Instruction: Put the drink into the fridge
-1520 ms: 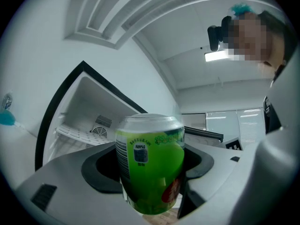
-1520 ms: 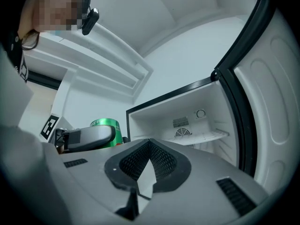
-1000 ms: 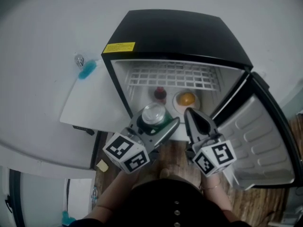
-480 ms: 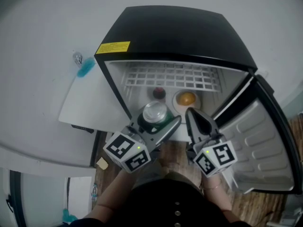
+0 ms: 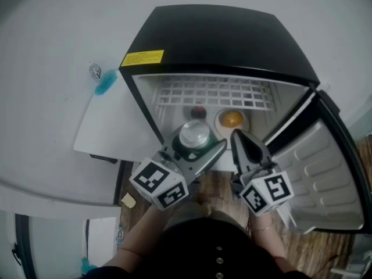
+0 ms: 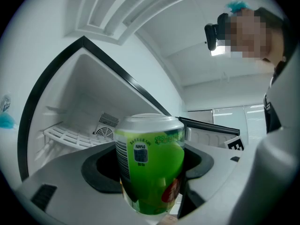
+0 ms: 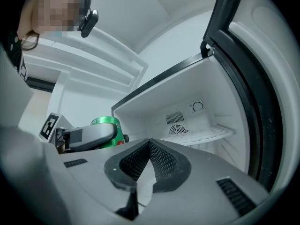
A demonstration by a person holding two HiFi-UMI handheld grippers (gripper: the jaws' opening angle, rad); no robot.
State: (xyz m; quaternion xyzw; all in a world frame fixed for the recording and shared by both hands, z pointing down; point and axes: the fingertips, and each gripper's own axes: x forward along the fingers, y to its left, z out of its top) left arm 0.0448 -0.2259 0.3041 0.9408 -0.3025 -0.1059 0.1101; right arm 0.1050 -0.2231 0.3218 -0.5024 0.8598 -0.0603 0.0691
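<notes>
A green drink can (image 5: 194, 137) with a silver top is held upright in my left gripper (image 5: 196, 147), which is shut on it just in front of the open black mini fridge (image 5: 221, 45). In the left gripper view the can (image 6: 151, 165) fills the space between the jaws, with the fridge's white inside behind it. My right gripper (image 5: 242, 144) hovers beside it to the right, shut and holding nothing. In the right gripper view, the jaws meet at the tips and the can (image 7: 108, 125) shows at the left.
Inside the fridge lie a wire shelf (image 5: 212, 92), a dark round fruit (image 5: 199, 111) and a plate with an orange thing (image 5: 232, 119). The fridge door (image 5: 322, 173) stands open at the right. A white cabinet panel (image 5: 110, 127) is at the left, wooden floor (image 5: 215, 185) below.
Both grippers have edged slightly forward toward the fridge opening, the can moving with the left one. The dark fruit is now partly hidden behind the can.
</notes>
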